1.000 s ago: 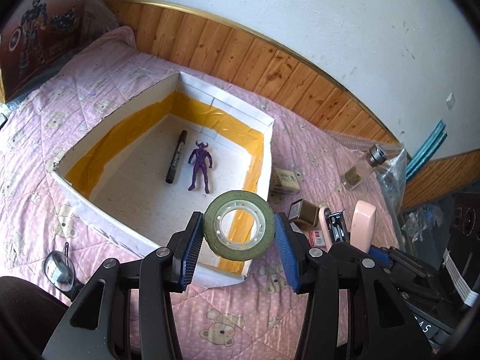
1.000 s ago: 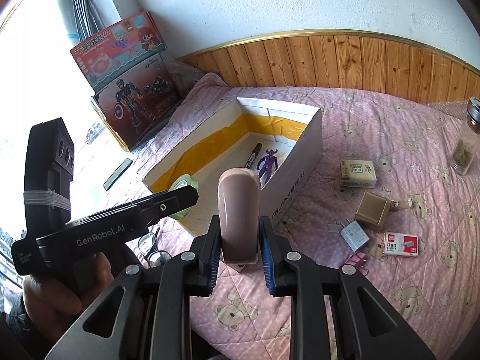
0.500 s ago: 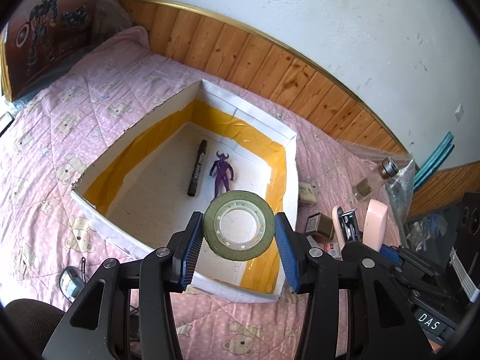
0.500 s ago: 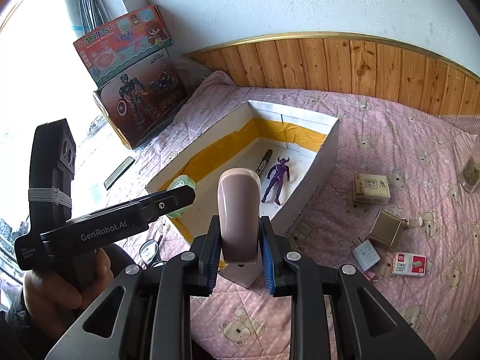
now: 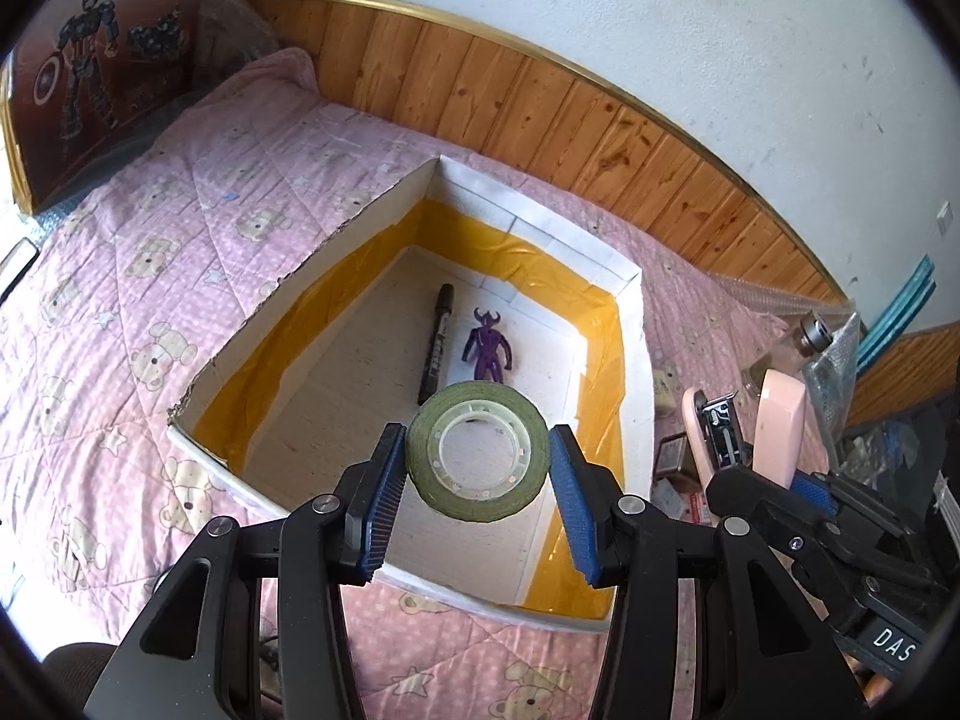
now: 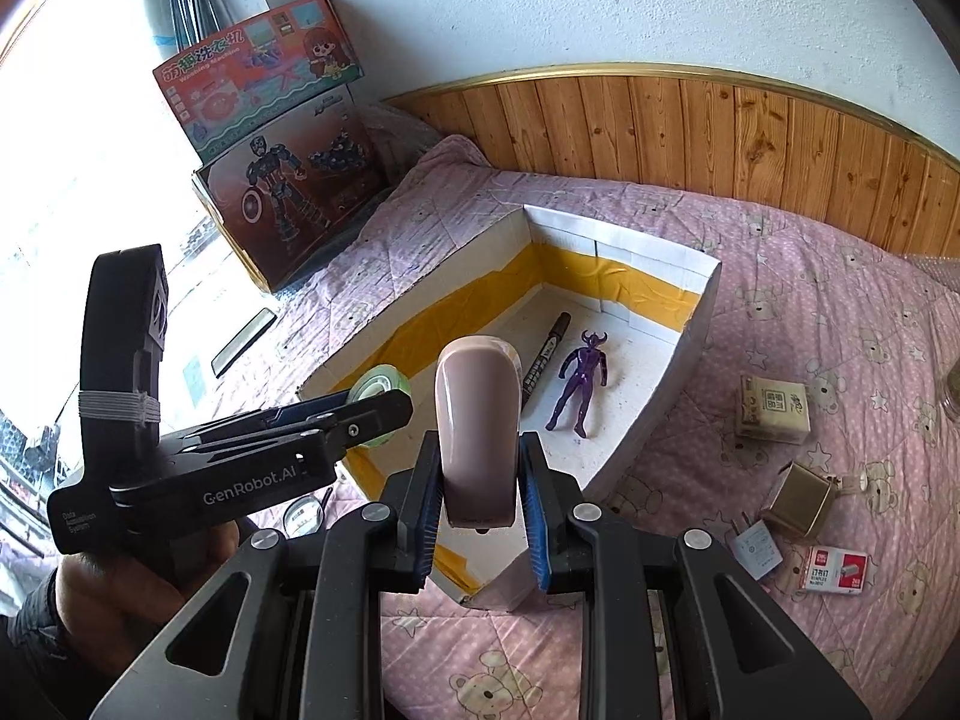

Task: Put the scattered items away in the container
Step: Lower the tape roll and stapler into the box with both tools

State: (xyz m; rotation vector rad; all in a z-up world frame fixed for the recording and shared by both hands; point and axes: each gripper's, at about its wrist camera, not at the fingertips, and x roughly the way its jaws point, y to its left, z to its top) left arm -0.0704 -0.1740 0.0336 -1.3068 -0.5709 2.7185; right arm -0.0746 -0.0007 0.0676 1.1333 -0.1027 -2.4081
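Observation:
My left gripper (image 5: pixel 477 465) is shut on a green tape roll (image 5: pixel 478 451), held over the near end of the white box with yellow tape inside (image 5: pixel 627 294). A black marker (image 5: pixel 436 348) and a purple figure (image 5: pixel 489 348) lie on the box floor. My right gripper (image 6: pixel 478 474) is shut on a pink stapler (image 6: pixel 478 432), upright, above the box's near corner (image 6: pixel 498 591). The right view also shows the left gripper (image 6: pixel 360 414) with the tape roll (image 6: pixel 381 381), the marker (image 6: pixel 543 363) and the figure (image 6: pixel 579 381). The stapler (image 5: pixel 777 426) shows at the left view's right edge.
On the pink quilt right of the box lie a small carton (image 6: pixel 774 408), a gold box (image 6: pixel 801 501), a white plug (image 6: pixel 756 549) and a staples pack (image 6: pixel 837 567). Toy boxes (image 6: pixel 288 180) lean at the far left. A magnifier (image 6: pixel 303 513) lies beside the box.
Both grippers have travelled toward the box with their loads; the box interior now sits below the tape roll, and the stapler is over the box's near corner. Neither grip changed.

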